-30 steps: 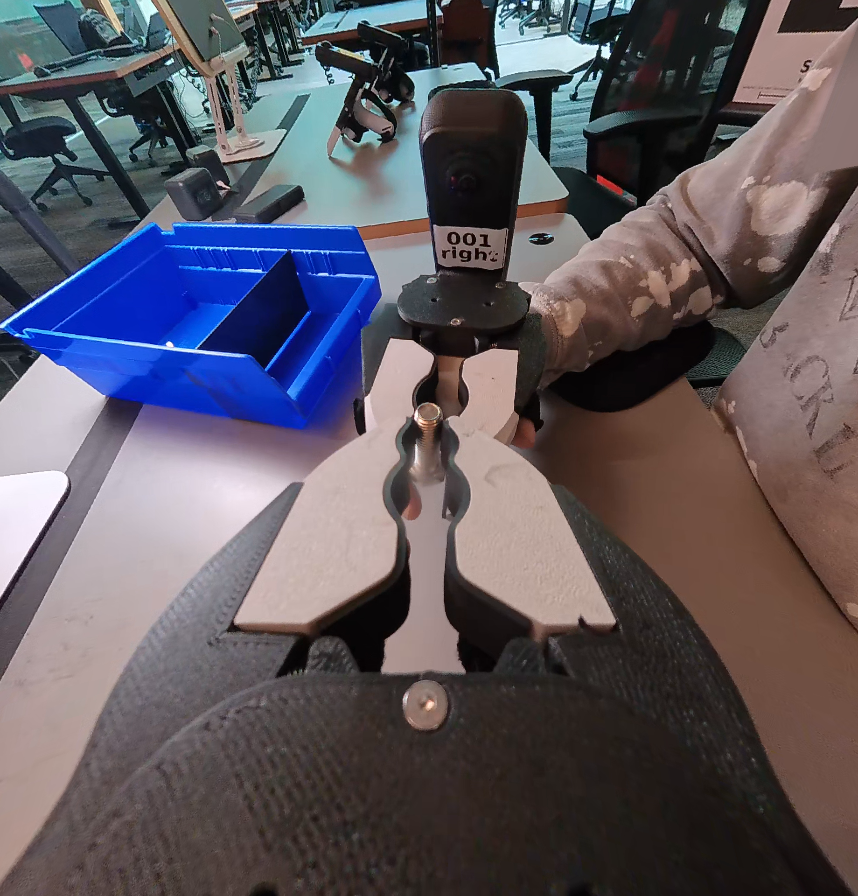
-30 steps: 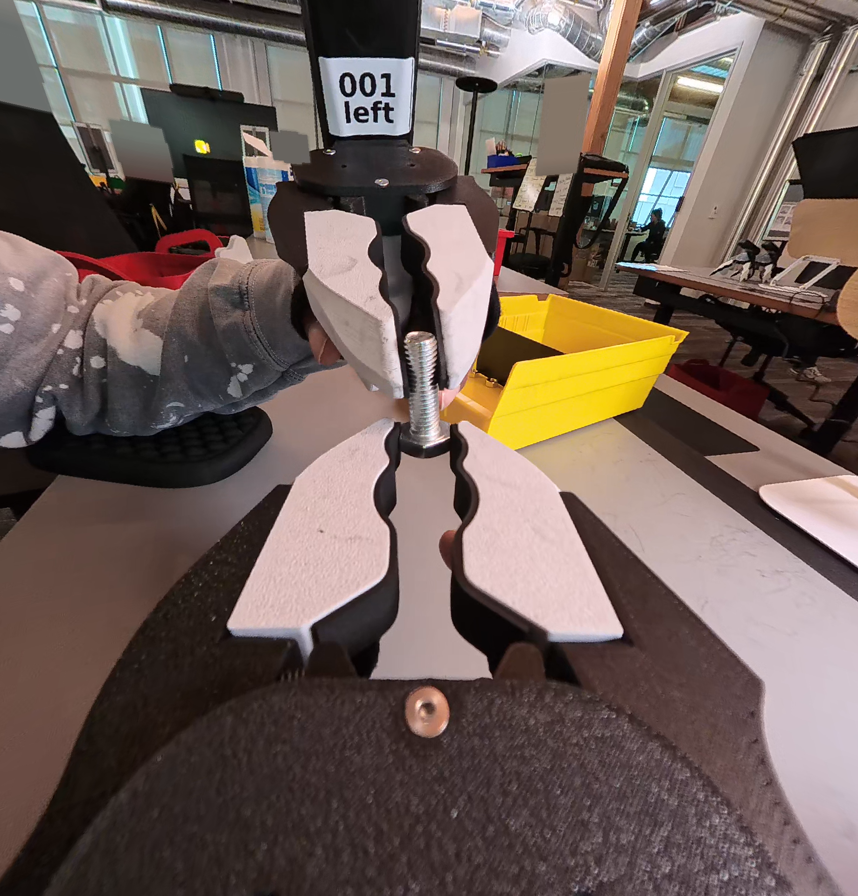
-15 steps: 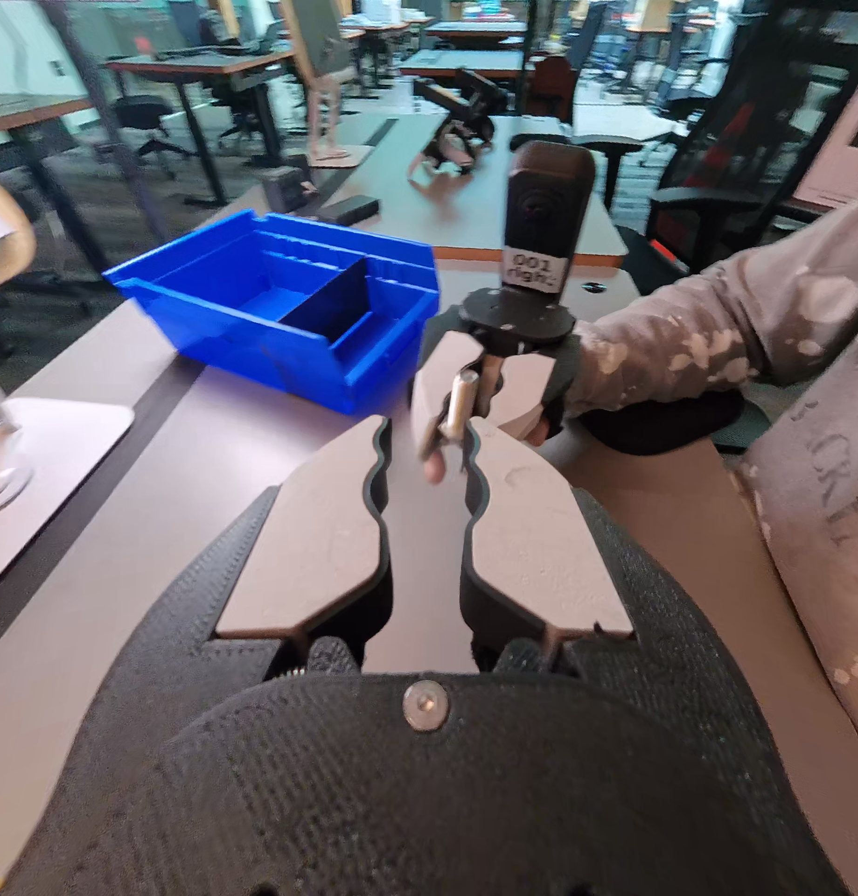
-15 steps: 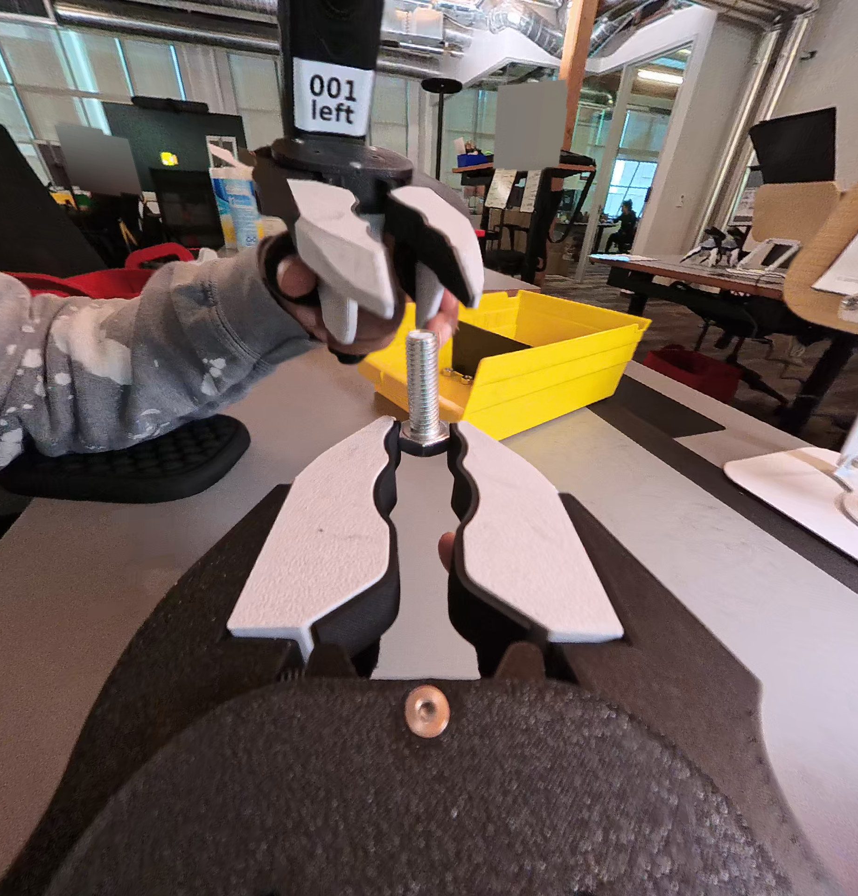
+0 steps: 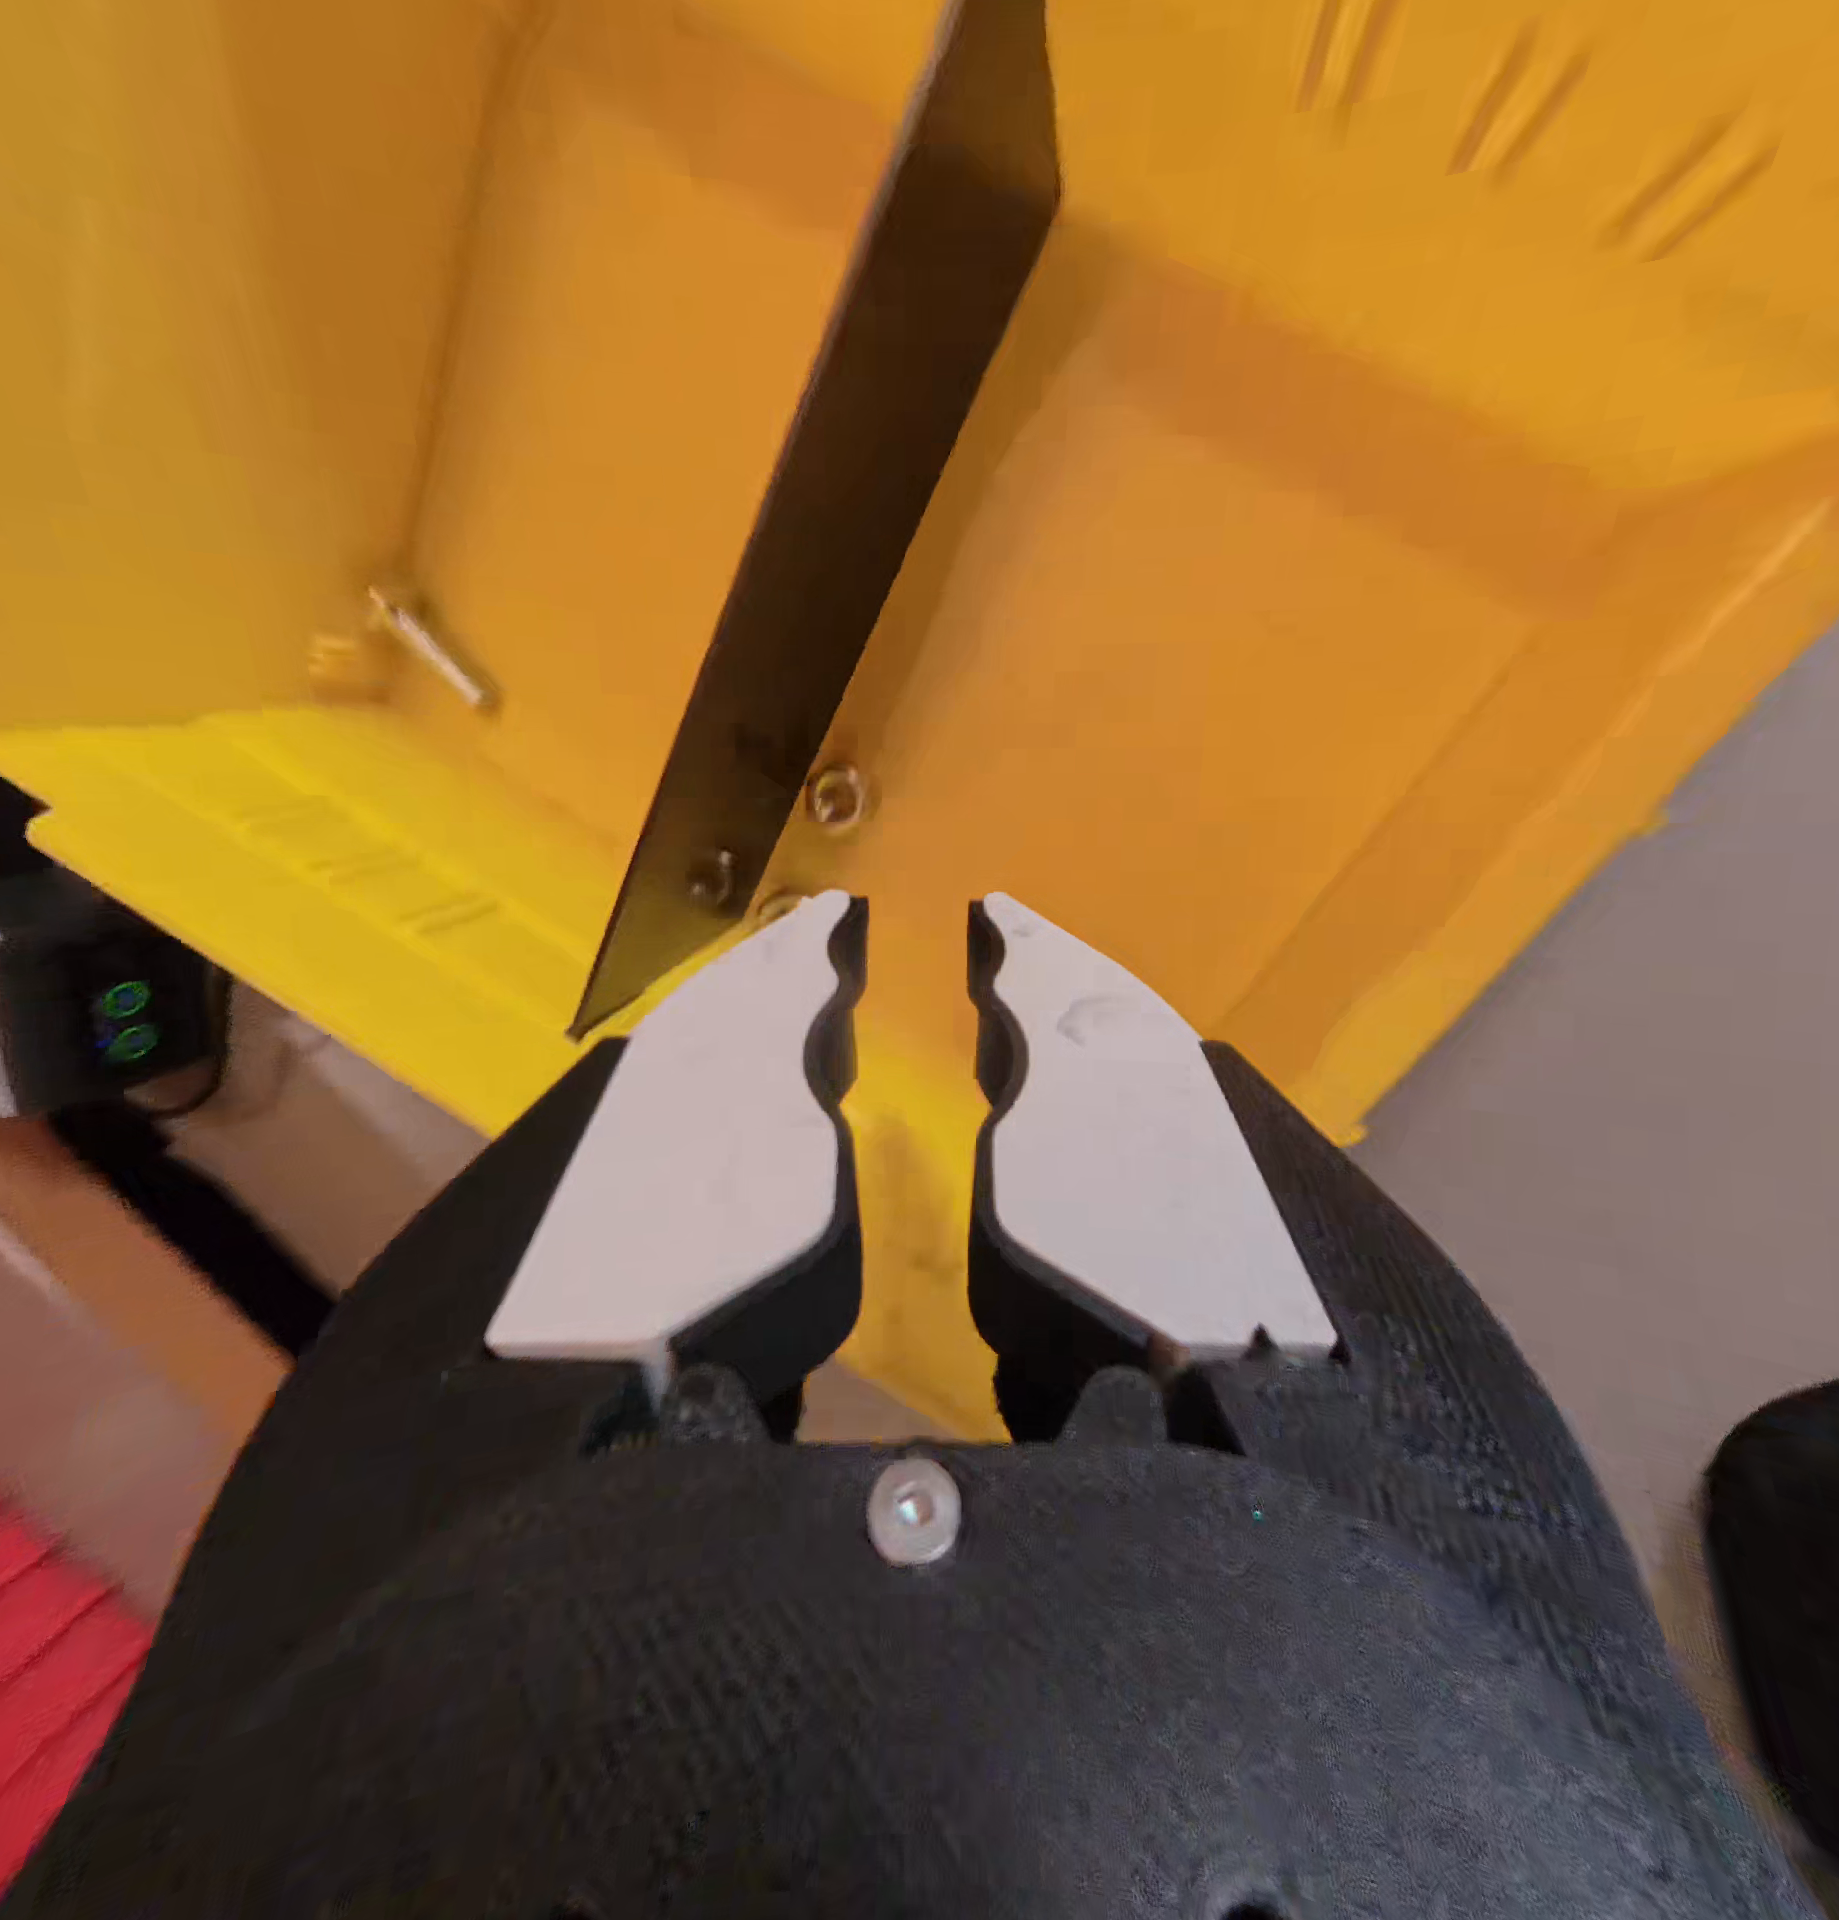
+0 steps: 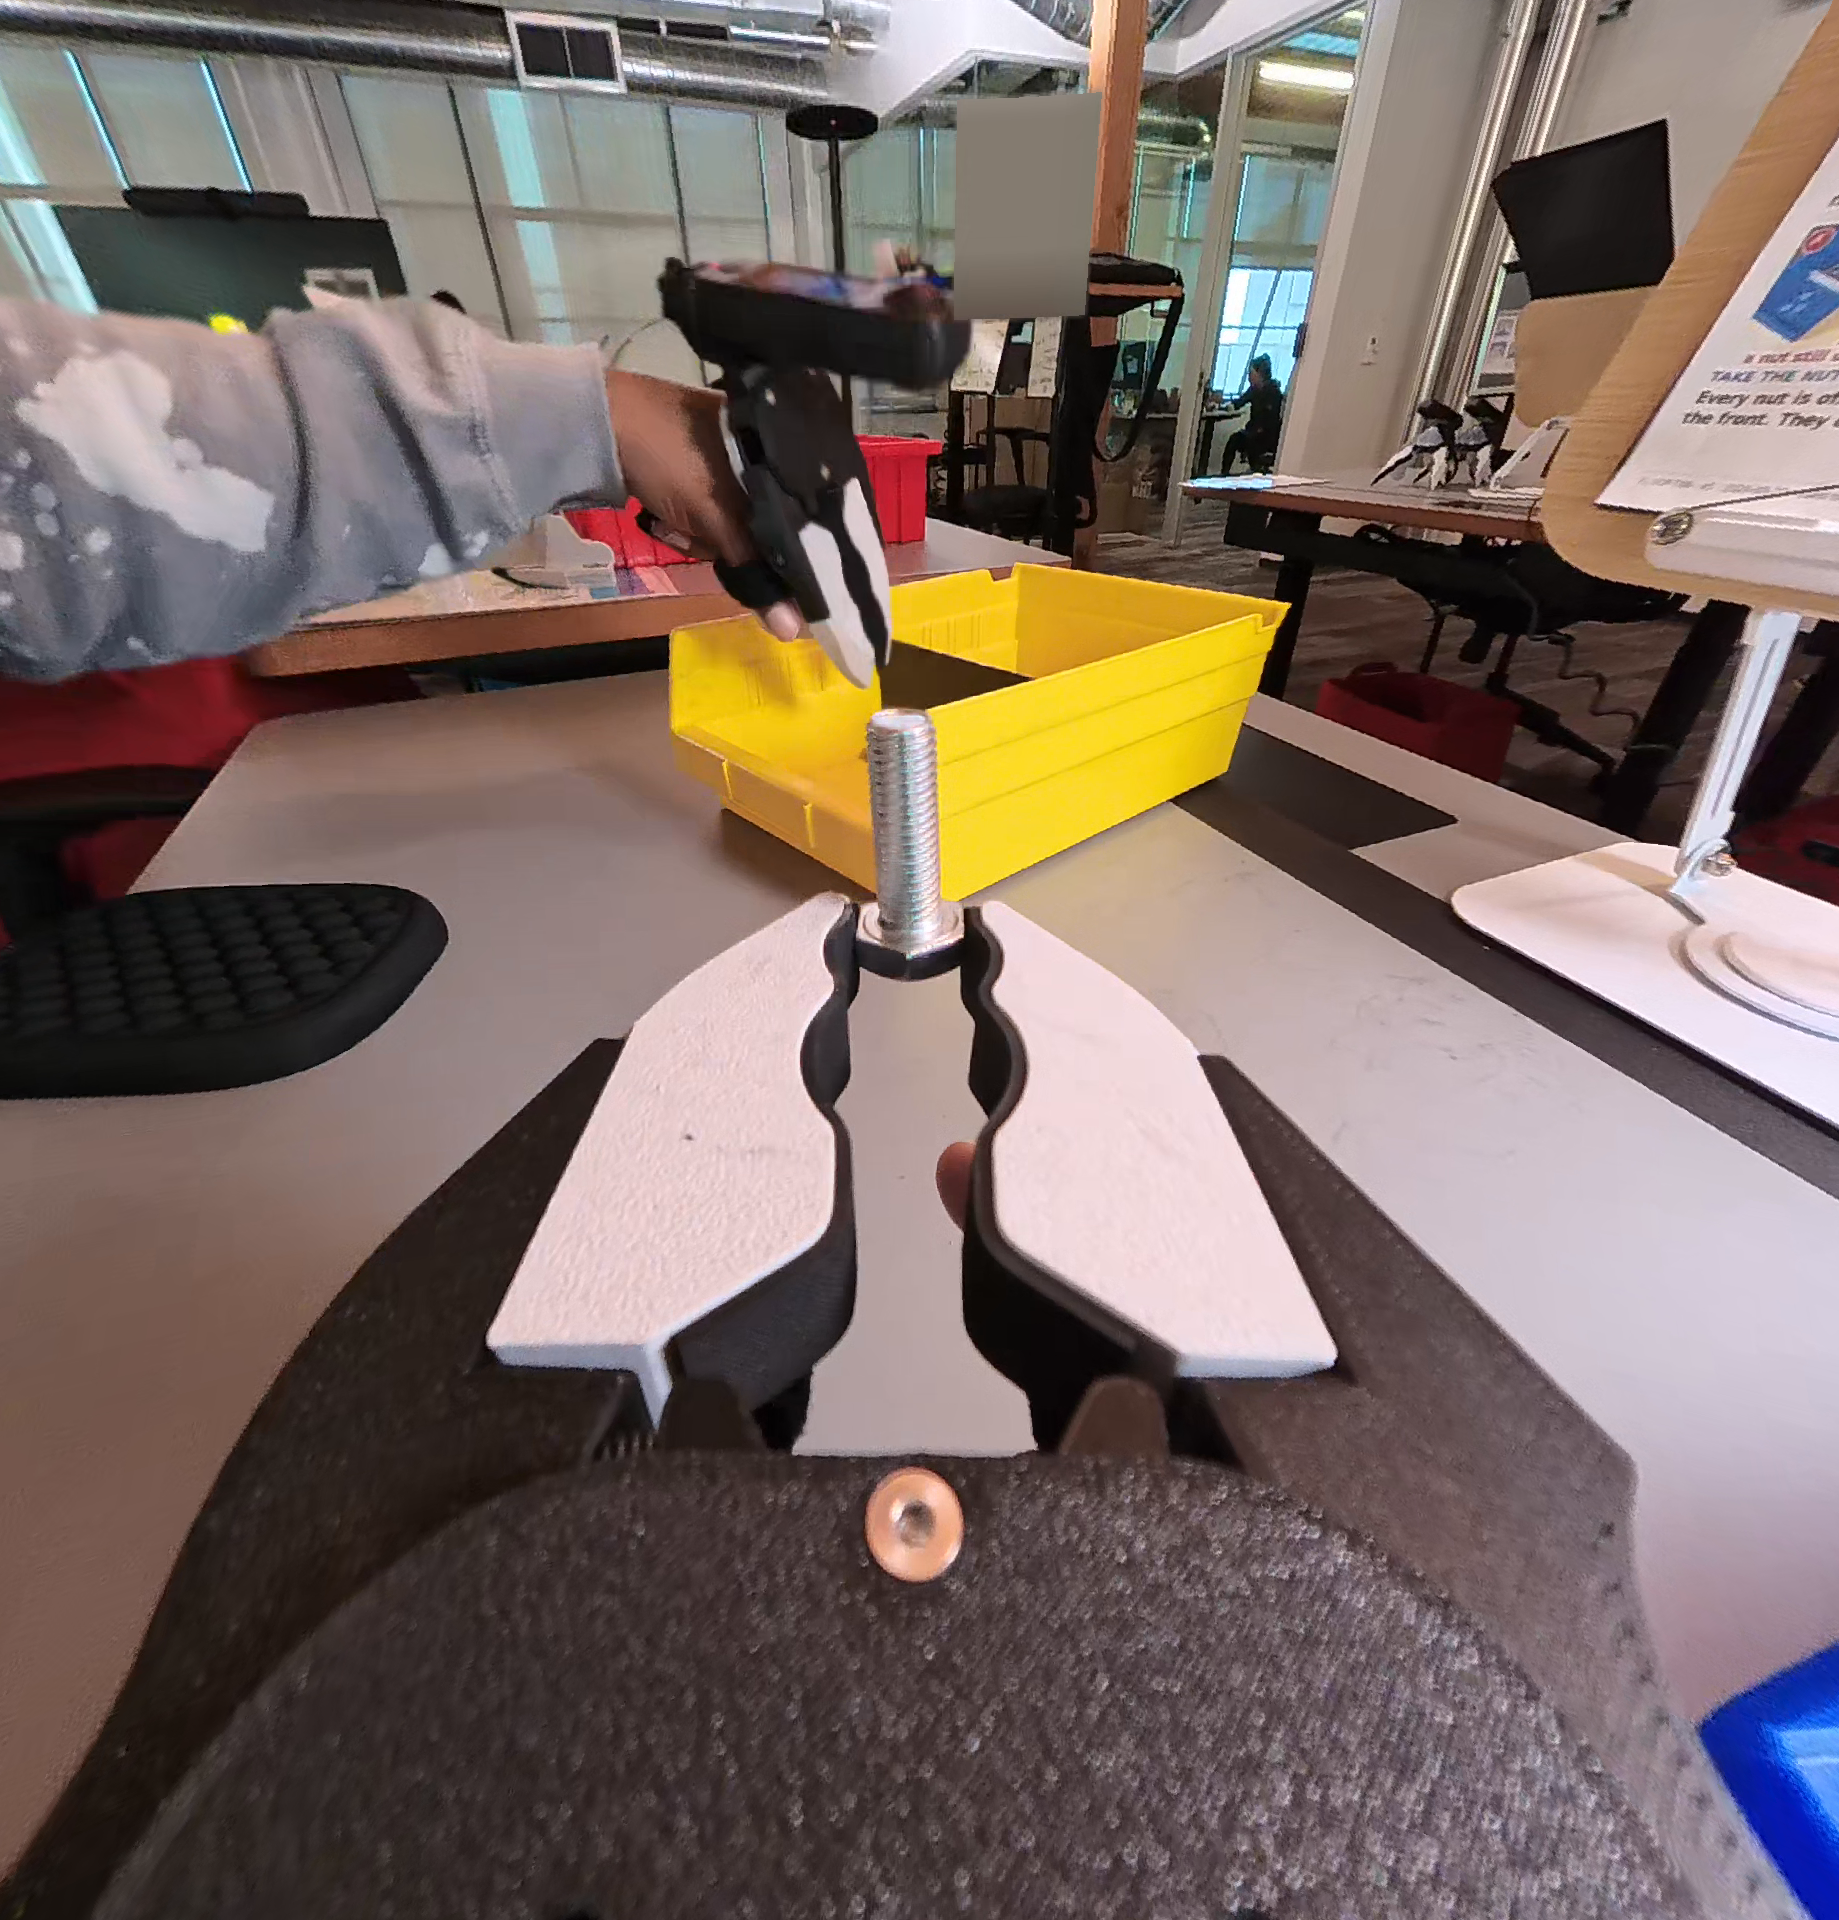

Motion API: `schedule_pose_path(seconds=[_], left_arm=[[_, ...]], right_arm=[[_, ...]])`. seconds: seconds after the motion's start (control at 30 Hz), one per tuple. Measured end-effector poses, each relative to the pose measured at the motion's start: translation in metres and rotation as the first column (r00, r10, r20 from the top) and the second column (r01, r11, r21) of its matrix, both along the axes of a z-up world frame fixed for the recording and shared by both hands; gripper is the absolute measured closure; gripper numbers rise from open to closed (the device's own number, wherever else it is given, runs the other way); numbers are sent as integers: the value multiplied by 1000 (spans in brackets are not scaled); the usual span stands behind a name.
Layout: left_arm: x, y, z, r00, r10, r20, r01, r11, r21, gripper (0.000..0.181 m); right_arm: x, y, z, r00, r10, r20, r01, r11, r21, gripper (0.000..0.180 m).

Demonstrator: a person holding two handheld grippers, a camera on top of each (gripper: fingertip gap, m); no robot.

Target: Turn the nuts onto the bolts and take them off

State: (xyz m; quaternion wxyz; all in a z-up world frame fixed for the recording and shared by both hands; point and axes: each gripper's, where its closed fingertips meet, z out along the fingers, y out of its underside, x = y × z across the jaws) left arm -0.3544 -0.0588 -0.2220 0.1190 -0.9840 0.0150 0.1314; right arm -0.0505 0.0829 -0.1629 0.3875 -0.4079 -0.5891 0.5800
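Observation:
My right gripper (image 6: 910,920) is shut on the head of a silver bolt (image 6: 902,810) and holds it upright above the grey table. No nut shows on its thread. My left gripper (image 5: 915,914) is open and empty and points down into the yellow bin (image 5: 1310,520). Its tips are just right of the black divider (image 5: 873,468). Two brass-looking nuts (image 5: 837,795) lie on the bin floor by the divider, close to my left fingertip (image 5: 790,956). Another bolt (image 5: 432,644) lies in the left compartment. In the right wrist view the left gripper (image 6: 847,613) hangs over the bin (image 6: 1050,758).
A black wrist pad (image 6: 167,977) lies at the table's left. A white stand base (image 6: 1621,935) with a sign board is at the right. A blue bin corner (image 6: 1808,1787) shows bottom right. A black device (image 5: 115,1018) and red bin (image 5: 21,1662) sit beside the yellow bin. Spacing between my two grippers at the tips: around 35 centimeters. Between my left fingertips and the black device (image 5: 115,1018) there is roughly 30 centimeters.
My left gripper let go of the bolt's shank, opened, and swung away to the yellow bin, now pointing down into it. My right gripper kept its hold on the bolt.

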Motion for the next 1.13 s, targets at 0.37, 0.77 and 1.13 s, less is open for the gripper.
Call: schedule_pose_path(seconds=[0.37, 0.77, 1.13], left_arm=[[-35, -8, -52, 984, -107, -142, 43, 919, -392, 166], [-28, 25, -70, 980, -170, -104, 136, 951, -277, 176], [-8, 44, -64, 956, 246, 158, -251, 968, 9, 154]], right_arm=[[-1, 2, -8, 1000, -3, 28, 3, 1000, 3, 161], [-4, 4, -15, 999, 9, 51, -9, 1000, -14, 161], [-3, 5, -15, 999, 6, 47, -5, 1000, -20, 161]])
